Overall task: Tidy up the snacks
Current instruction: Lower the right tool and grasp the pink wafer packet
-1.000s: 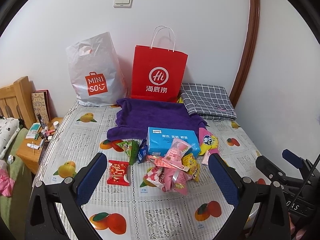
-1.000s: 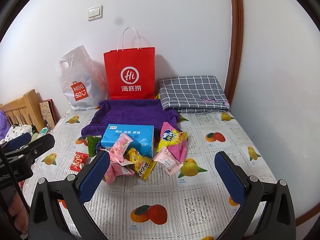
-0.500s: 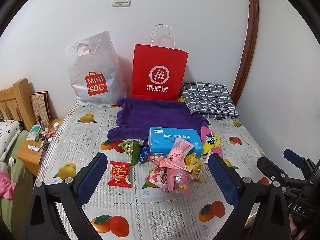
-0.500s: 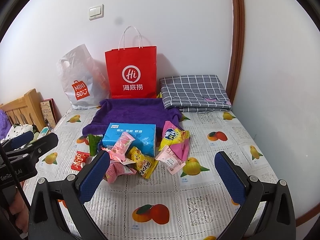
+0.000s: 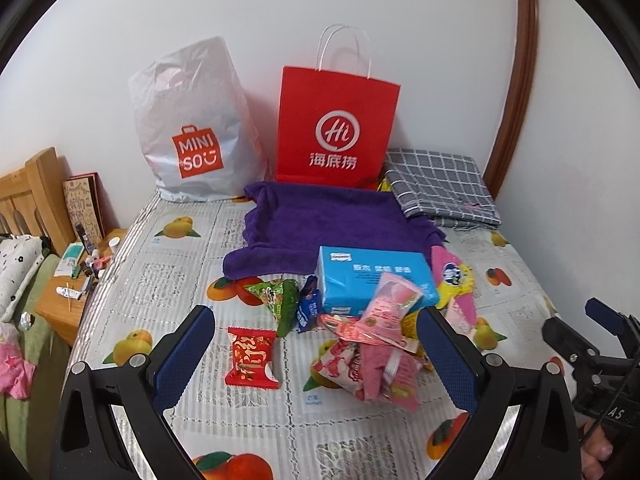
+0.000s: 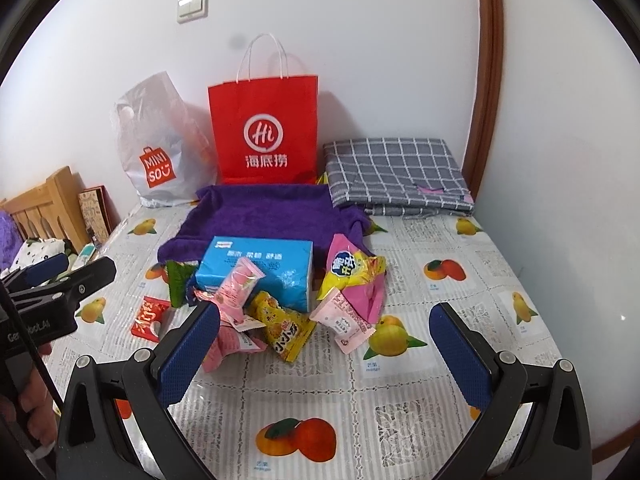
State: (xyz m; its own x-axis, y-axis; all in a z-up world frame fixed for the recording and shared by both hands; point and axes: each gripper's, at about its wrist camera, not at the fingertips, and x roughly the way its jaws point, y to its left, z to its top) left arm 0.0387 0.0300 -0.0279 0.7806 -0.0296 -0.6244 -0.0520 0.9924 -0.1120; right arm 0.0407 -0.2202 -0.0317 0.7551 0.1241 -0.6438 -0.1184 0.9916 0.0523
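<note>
A heap of snack packets lies on the fruit-print tablecloth (image 5: 168, 280): a red packet (image 5: 251, 357), a green triangular packet (image 5: 276, 301), pink packets (image 5: 372, 372), a yellow packet (image 6: 286, 330) and a pink-and-yellow bag (image 6: 352, 272). A blue box (image 5: 376, 280) sits behind them, in front of a purple towel (image 5: 320, 220). My left gripper (image 5: 316, 360) hovers open just short of the heap, the red packet between its fingers' line. My right gripper (image 6: 324, 354) is open too, nearer the table's front, with nothing held.
A red paper bag (image 5: 338, 128) and a white plastic Miniso bag (image 5: 196, 136) stand against the back wall. A folded grey checked cloth (image 6: 394, 172) lies at back right. A wooden bed frame (image 5: 28, 196) and a cluttered nightstand (image 5: 76, 276) are left of the table.
Both grippers have crept slightly forward toward the snack heap; the packets have not moved and both stay open.
</note>
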